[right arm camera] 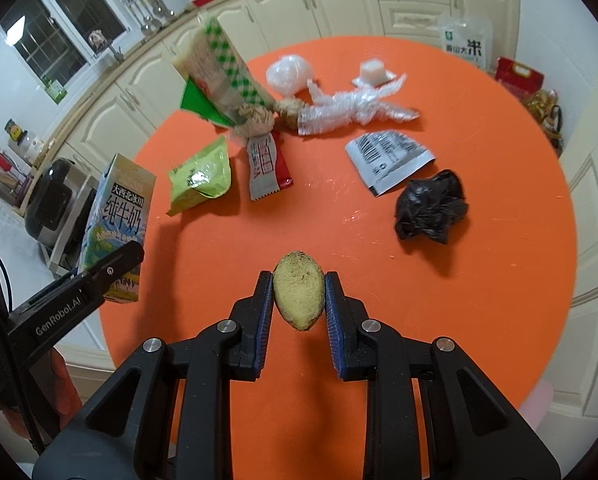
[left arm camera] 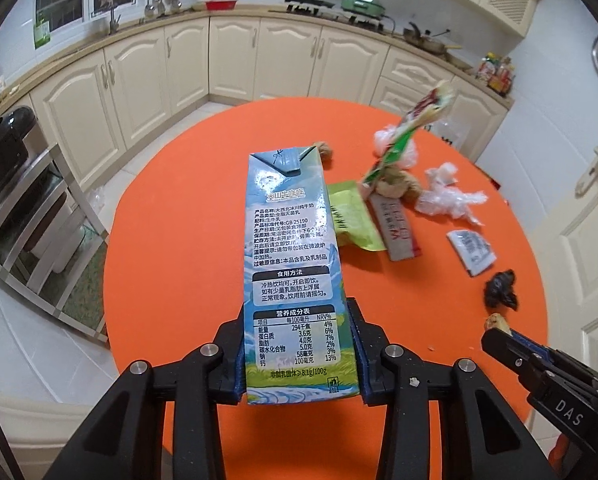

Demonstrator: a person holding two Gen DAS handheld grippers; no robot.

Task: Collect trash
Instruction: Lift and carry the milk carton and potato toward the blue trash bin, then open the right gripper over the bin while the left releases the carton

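My left gripper is shut on the lower part of a blue milk carton, held tilted above the round orange table. My right gripper is shut on a yellowish oval lump, lifted off the table. The carton appears at the left of the right wrist view. On the table lie a green packet, a red-and-white wrapper, a torn white sachet, a crumpled black bag and clear plastic wrap.
A tall green-checked bag leans over brown lumps near the table's far side. Cream cabinets ring the room. A rack with a black cooker stands left, a door right. A rice bag sits beyond the table.
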